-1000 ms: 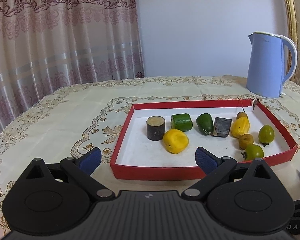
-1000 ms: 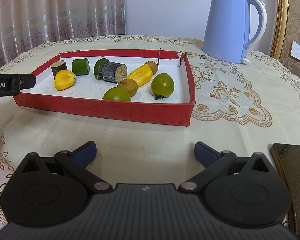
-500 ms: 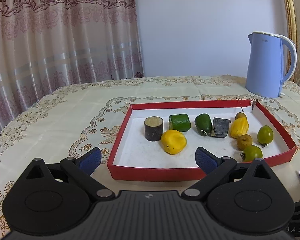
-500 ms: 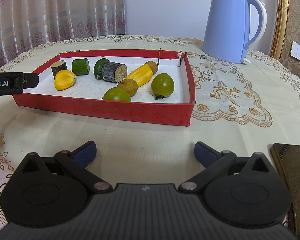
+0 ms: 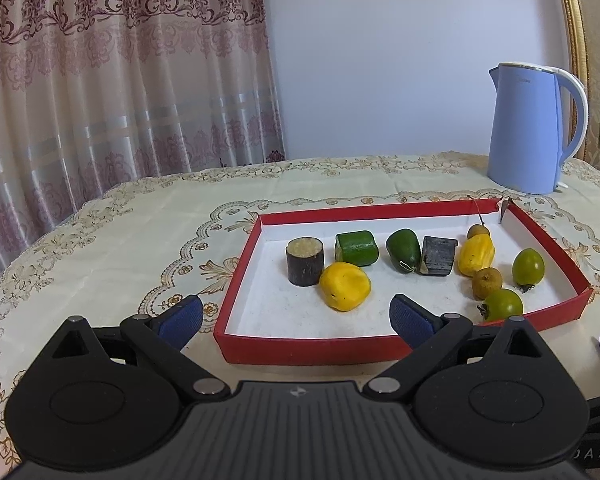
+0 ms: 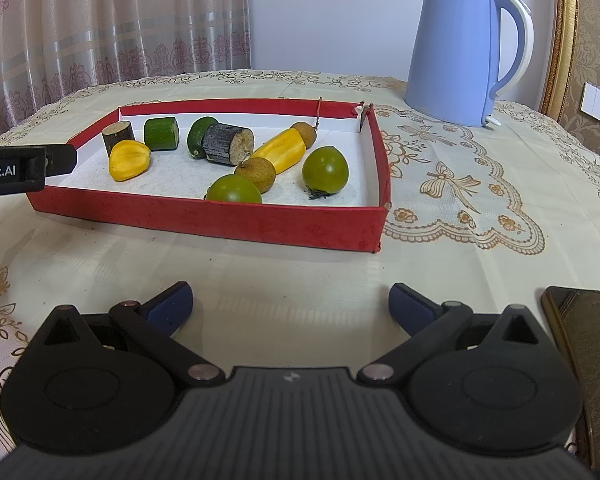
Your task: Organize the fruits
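A shallow red tray (image 5: 300, 350) (image 6: 204, 216) with a white floor holds several fruits. Among them are a yellow fruit (image 5: 344, 286) (image 6: 128, 159), two dark cane stubs (image 5: 304, 261) (image 5: 438, 255), a green block (image 5: 356, 247), an avocado (image 5: 402, 254), a long yellow piece (image 5: 475, 256), two green round fruits (image 5: 529, 266) (image 5: 501, 304) and a brown longan (image 5: 486, 282). My left gripper (image 5: 296, 316) is open, hovering just in front of the tray's near left wall. My right gripper (image 6: 290, 306) is open over bare cloth, well short of the tray.
A blue kettle (image 5: 533, 128) (image 6: 463, 54) stands behind the tray at the right. A dark phone (image 6: 583, 344) lies on the cloth by my right gripper. The embroidered tablecloth (image 5: 100, 248) covers the table; curtains hang at the left.
My left gripper has drifted slightly left and back, so the tray sits further right in its view. The right gripper has stayed put. Both remain open.
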Motion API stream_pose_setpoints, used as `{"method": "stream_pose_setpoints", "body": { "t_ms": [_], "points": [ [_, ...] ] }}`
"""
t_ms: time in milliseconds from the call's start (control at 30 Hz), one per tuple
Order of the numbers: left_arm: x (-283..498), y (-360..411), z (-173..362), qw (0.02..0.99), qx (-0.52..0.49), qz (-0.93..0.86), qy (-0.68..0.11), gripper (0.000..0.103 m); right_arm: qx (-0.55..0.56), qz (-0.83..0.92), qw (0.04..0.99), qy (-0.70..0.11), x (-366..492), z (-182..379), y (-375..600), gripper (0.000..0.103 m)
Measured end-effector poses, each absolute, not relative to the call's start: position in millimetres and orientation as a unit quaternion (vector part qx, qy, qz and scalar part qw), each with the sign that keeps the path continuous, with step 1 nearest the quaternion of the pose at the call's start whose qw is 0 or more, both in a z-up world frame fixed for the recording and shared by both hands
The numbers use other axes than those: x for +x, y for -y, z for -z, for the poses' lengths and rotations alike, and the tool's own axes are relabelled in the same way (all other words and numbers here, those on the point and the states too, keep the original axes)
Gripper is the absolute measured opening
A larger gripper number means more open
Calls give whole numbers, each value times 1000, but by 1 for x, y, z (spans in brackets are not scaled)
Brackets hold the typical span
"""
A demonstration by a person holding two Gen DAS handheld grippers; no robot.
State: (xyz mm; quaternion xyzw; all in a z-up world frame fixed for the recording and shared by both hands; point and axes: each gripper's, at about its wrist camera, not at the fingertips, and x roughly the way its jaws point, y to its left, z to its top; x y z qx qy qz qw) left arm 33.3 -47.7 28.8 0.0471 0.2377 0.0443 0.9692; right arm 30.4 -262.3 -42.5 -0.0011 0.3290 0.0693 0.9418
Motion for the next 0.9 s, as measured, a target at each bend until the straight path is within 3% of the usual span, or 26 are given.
{"method": "stream_pose_setpoints", "body": {
  "t_ms": [900],
  "points": [
    [26, 51, -32, 971, 64, -32, -226, 101, -1, -69, 942, -329, 31, 43, 262, 103]
  ]
}}
